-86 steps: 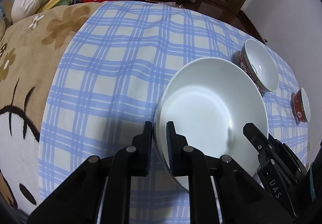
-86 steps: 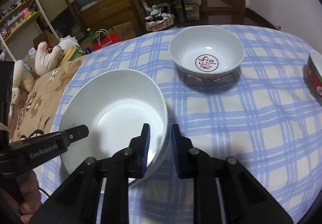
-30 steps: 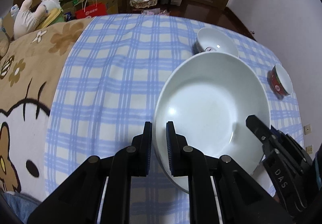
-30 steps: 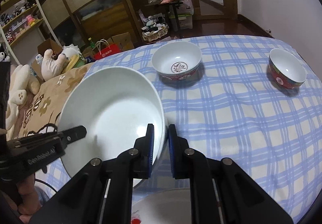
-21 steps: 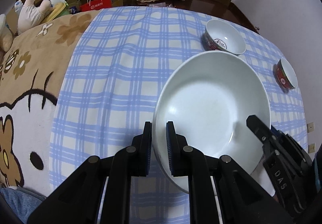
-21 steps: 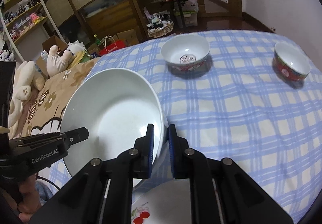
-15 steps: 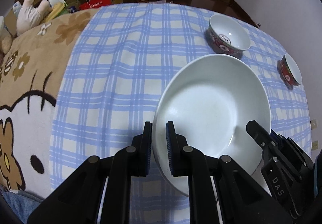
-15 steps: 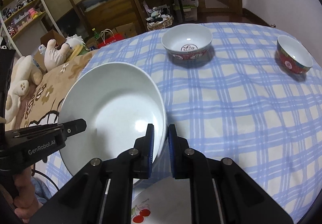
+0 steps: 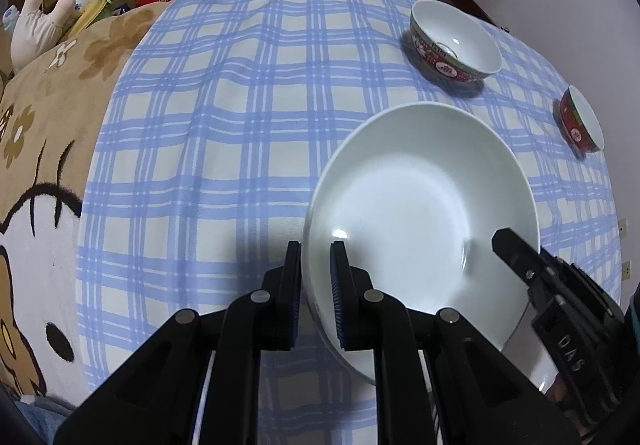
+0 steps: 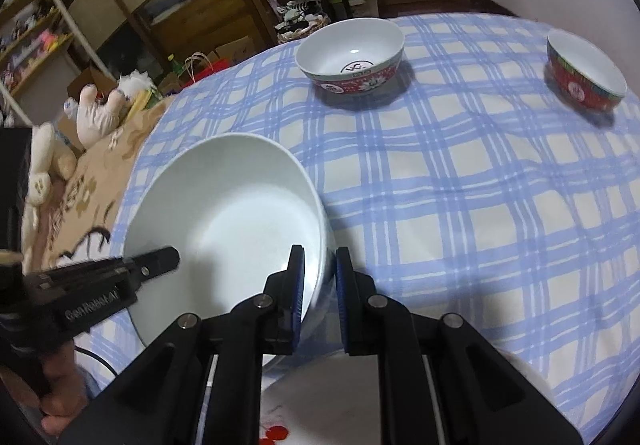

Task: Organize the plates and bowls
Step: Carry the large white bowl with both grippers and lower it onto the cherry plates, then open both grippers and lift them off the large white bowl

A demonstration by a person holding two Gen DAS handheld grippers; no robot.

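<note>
A large white deep plate point(image 9: 420, 205) hangs tilted just above the blue checked table point(image 9: 220, 125). My left gripper point(image 9: 316, 249) is shut on its left rim, and my right gripper point(image 10: 319, 257) is shut on the opposite rim of the same white plate point(image 10: 224, 205). Each view also catches the other tool: the right gripper point(image 9: 506, 243) and the left gripper point(image 10: 170, 257). Below the held plate lies another plate with a red cherry print point(image 10: 320, 405), mostly hidden. A medium red-patterned bowl point(image 10: 352, 49) and a small red bowl point(image 10: 584, 73) stand farther back.
A brown cartoon blanket point(image 9: 40, 125) borders the cloth on the left, with plush toys point(image 9: 36, 21) beyond it. Shelves, bags and boxes fill the room behind the table. A hand point(image 10: 60, 397) holds the left tool. Bare checked cloth point(image 10: 480, 185) lies between plate and bowls.
Both grippers, still shut on the white plate, have sunk toward the table. The cherry-print plate underneath has grown in the right wrist view.
</note>
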